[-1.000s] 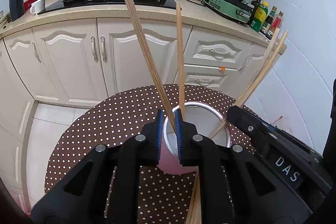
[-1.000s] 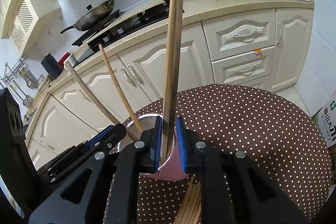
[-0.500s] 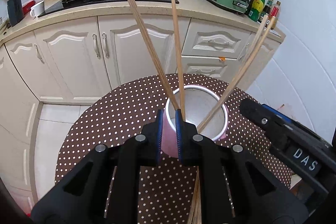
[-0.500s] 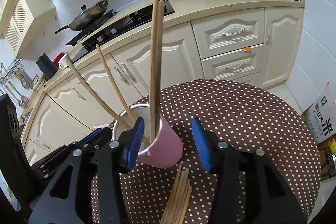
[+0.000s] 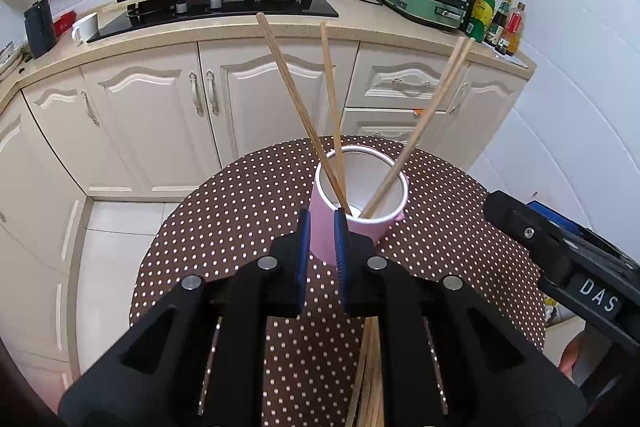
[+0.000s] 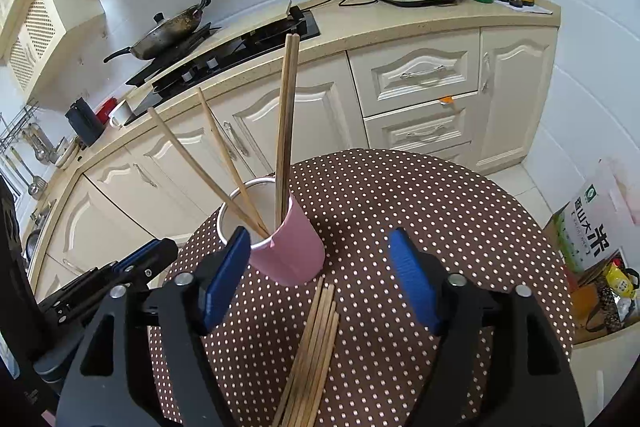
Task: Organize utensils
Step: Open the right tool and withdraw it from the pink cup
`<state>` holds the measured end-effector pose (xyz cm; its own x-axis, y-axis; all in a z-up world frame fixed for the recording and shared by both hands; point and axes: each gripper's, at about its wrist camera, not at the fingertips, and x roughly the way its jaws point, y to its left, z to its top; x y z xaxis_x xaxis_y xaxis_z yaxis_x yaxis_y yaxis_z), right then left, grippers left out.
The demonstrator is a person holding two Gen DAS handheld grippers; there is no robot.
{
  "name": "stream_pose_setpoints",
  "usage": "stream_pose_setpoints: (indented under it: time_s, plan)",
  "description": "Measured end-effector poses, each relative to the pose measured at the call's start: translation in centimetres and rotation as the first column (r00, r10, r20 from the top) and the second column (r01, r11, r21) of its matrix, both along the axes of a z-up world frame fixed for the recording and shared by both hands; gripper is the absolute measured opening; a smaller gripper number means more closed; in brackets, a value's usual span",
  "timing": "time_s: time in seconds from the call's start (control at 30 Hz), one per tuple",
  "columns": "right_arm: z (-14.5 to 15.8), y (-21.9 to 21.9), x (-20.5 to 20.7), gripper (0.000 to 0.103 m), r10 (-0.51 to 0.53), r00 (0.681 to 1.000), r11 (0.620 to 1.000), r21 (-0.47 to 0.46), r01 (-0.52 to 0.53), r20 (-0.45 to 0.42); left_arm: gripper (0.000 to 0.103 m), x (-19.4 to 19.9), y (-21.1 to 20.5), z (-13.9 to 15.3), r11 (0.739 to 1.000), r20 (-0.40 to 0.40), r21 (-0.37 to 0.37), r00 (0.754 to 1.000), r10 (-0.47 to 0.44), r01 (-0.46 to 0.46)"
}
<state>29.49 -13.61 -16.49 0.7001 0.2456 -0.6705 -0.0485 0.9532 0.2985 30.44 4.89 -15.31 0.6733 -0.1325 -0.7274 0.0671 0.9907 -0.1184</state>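
On the left wrist view, I read my left gripper as nearly closed, its blue pads pinching the near wall of the pink cup. That cup stands on the round polka-dot table. Five chopsticks stand in it: a pair leaning far-left, one near upright, and a pair leaning far-right. More loose chopsticks lie flat on the table near me, partly behind the gripper body. My right gripper's body sits at the right edge.

On the right wrist view, I read my right gripper as wide open and holding nothing. Its left pad sits just beside the pink cup; the right pad is well apart from it. A bundle of chopsticks lies on the table, its far ends reaching the cup's base. An upright pair rests against the cup's near rim. My left gripper shows at the left, its finger state not readable here.
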Motion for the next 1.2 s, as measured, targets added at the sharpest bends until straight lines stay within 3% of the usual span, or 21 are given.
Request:
stream_pose_setpoints:
  time_s: [0.23,0.3,0.33,0.37,0.67,0.8,1.2]
  plan:
    - [1.3,-0.2,-2.5,0.076,0.006,1.0,1.0,-0.02,-0.006,0.022,0.014,-2.5,-0.4,1.1,1.0,-0.002,0.015,1.0,-0.003,0.003]
    - [1.7,-0.4,-3.4,0.077,0.006,1.0,1.0,-0.022,-0.005,0.03,0.032,-3.3,-0.4,1.4,1.0,0.004,0.019,1.0,-0.003,0.003]
    - [1.8,-0.5,-3.6,0.077,0.006,0.999,1.0,-0.02,-0.006,0.032,0.051,-3.8,-0.4,1.6,1.0,0.014,0.018,1.0,0.0,0.0]
    - [2.0,-0.6,-4.0,0.077,0.006,0.999,1.0,-0.017,-0.005,0.035,0.054,-4.1,-0.4,1.9,1.0,0.025,0.017,1.0,0.003,-0.003]
    - [3.5,-1.6,-7.1,0.079,0.005,0.998,1.0,-0.009,-0.004,0.061,0.056,-7.8,-1.3,3.5,0.999,0.06,0.032,0.998,0.003,-0.005]
    - [3.9,-2.0,-8.6,0.087,0.003,0.997,1.0,-0.011,-0.003,0.071,0.058,-9.4,-1.7,4.0,0.999,0.069,0.034,0.998,0.002,-0.005]
    - [3.5,-3.5,-11.7,0.095,-0.006,0.999,1.0,0.006,0.006,0.034,0.072,-13.3,-2.8,4.5,0.997,0.061,0.076,0.998,-0.008,0.004]
